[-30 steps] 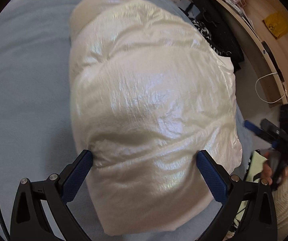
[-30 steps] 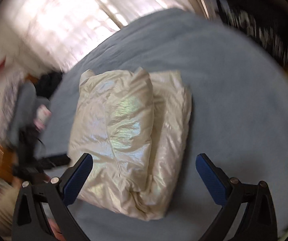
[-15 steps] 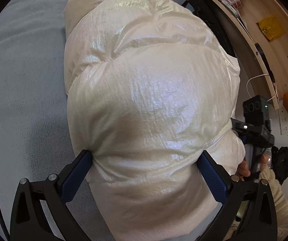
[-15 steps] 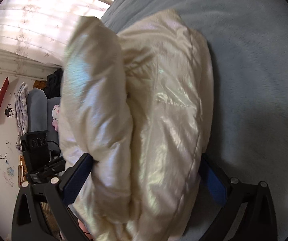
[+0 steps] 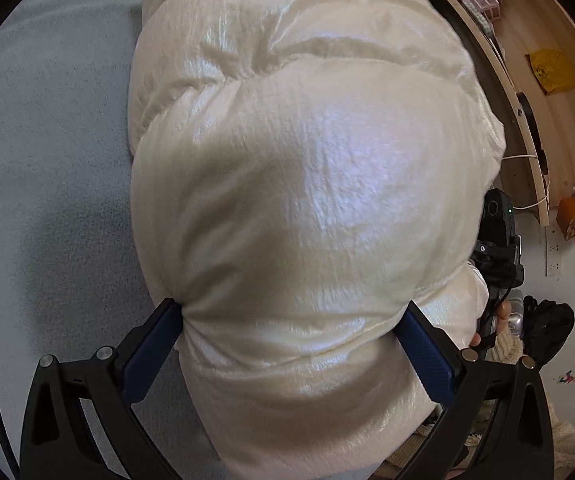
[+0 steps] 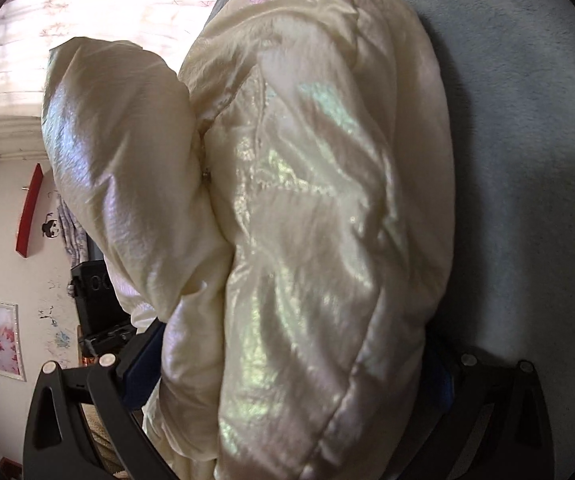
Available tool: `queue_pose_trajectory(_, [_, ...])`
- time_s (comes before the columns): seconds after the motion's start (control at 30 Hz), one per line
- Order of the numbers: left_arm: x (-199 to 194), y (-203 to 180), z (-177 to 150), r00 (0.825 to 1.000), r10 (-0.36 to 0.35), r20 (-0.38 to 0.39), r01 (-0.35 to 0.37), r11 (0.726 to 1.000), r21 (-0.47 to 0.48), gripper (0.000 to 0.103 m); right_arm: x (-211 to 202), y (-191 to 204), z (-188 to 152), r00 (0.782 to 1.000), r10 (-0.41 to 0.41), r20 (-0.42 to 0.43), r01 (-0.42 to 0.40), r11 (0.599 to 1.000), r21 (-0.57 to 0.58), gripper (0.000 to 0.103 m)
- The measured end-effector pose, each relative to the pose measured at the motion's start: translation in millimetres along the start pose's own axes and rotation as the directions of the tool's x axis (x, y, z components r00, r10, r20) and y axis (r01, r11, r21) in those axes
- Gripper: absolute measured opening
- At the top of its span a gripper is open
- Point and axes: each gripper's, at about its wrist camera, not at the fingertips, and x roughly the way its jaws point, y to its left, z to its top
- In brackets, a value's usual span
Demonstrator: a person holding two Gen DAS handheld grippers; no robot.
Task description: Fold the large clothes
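The folded cream puffer jacket [image 5: 307,200] lay on the blue-grey bed [image 5: 47,160] — the left gripper [image 5: 291,340] spread wide around its near end; the right gripper [image 6: 291,356] likewise, fingers [image 6: 143,360] apart and pressed into the padding.

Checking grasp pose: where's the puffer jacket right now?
The cream puffer jacket fills both wrist views, bulging between the wide-spread fingers of the left gripper and the right gripper, above the grey-blue bed.

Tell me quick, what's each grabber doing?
Left gripper: wide open, straddling the puffy shiny cream jacket.
Right gripper: wide open, jacket bulging between its fingers.
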Motion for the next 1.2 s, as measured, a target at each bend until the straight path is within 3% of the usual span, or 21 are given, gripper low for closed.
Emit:
queue_pose_trajectory(0.3, [2.2,15.0,6.7,0.999,-0.039,-0.019,0.039,0.999,0.001,0.103,7.0,-5.8,-5.6,0.999,0.032,0.022,-0.032,0.999,-0.021,0.103])
queue_pose_trajectory(0.4, [1.0,22.6,6.9,0.995,-0.062,-0.073,0.064,0.998,0.017,0.103,10.1,-2.0,-8.6,1.000,0.019,0.023,-0.018,0.999,-0.050,0.103])
queue_pose_trajectory(0.5, [0.4,31.9,10.5,0.987,-0.118,-0.109,0.115,0.993,-0.028,0.103,10.5,1.7,-11.7,1.000,0.006,0.018,-0.005,0.997,-0.074,0.103])
queue_pose_trajectory(0.7, [12.2,39.7,18.6,0.977,-0.205,-0.061,0.202,0.978,-0.055,0.103,15.9,2.2,-11.6,1.000,0.019,0.021,-0.017,0.997,-0.080,0.103])
queue_pose_trajectory(0.8, [13.0,31.6,22.8,0.982,-0.185,-0.026,0.184,0.982,-0.038,0.103,15.4,5.8,-12.3,0.999,0.026,0.031,-0.023,0.996,-0.082,0.101])
queue_pose_trajectory(0.9, [2.3,14.7,20.4,0.993,-0.114,0.032,0.113,0.993,0.039,0.103,12.8,14.8,-18.7,0.997,0.046,0.061,-0.039,0.993,-0.112,0.089])
queue_pose_trajectory(1.03, [-13.0,-4.6,16.7,0.995,-0.071,0.076,0.060,0.989,0.135,0.102,4.0,32.9,-27.6,0.995,0.053,0.090,-0.037,0.984,-0.176,0.074])
queue_pose_trajectory(1.2, [-44.6,-18.8,17.8,0.987,-0.067,0.147,0.039,0.982,0.187,0.102,-3.9,66.3,-36.9,0.990,0.060,0.131,-0.029,0.972,-0.231,0.071])
